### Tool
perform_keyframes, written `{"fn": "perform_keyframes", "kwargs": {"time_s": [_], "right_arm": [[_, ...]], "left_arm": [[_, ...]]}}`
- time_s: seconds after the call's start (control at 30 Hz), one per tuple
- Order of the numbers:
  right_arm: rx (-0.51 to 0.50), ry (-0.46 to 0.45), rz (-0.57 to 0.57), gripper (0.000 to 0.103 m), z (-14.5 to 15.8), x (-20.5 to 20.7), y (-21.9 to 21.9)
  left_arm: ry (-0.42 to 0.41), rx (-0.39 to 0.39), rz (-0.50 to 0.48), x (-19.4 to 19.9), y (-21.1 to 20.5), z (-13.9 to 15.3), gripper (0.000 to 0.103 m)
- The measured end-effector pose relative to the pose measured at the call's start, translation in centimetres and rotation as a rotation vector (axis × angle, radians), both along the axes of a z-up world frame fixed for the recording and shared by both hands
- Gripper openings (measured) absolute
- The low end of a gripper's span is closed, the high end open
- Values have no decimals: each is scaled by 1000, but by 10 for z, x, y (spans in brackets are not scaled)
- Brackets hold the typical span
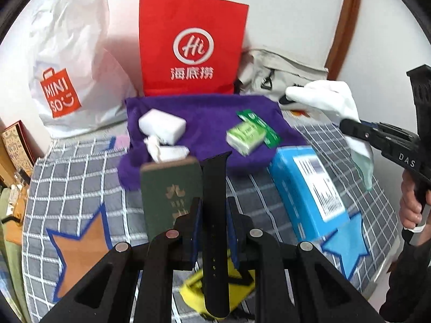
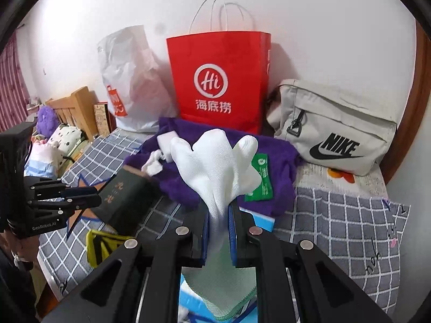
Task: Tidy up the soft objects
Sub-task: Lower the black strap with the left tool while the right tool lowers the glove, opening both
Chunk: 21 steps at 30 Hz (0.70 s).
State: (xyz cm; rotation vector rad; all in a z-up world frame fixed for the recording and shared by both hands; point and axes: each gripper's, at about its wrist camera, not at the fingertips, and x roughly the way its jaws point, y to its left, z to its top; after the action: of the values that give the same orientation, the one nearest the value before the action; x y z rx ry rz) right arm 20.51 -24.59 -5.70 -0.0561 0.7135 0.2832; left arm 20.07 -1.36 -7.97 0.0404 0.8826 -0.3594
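The left hand-held gripper (image 1: 212,212) rises from the bottom centre of its frame, jaws nearly closed on a black watch strap (image 1: 214,202). The right hand-held gripper (image 2: 218,223), likewise placed, pinches a white glove (image 2: 215,161); a bare hand (image 1: 410,204) grips its handle at the right edge.

green book (image 1: 169,196) lettering (blurred)

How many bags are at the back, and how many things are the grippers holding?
Bags: 3 (white plastic bag, red paper bag, beige bag)
Held things: 2 (black strap in the left gripper, white glove in the right gripper)
Total: 5
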Motion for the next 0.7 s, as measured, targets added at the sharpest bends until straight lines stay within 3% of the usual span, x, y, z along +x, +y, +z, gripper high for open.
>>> {"fn": "perform_keyframes", "kwargs": {"time_s": [0.53, 0.7], "right_arm": [[37, -23, -25, 12, 22, 92, -2], [71, -4, -32, 12, 14, 117, -6]], "left_arm": [[-49, -5, 43, 98, 1, 18, 17], [-40, -1, 51, 126, -4, 13, 17]]}}
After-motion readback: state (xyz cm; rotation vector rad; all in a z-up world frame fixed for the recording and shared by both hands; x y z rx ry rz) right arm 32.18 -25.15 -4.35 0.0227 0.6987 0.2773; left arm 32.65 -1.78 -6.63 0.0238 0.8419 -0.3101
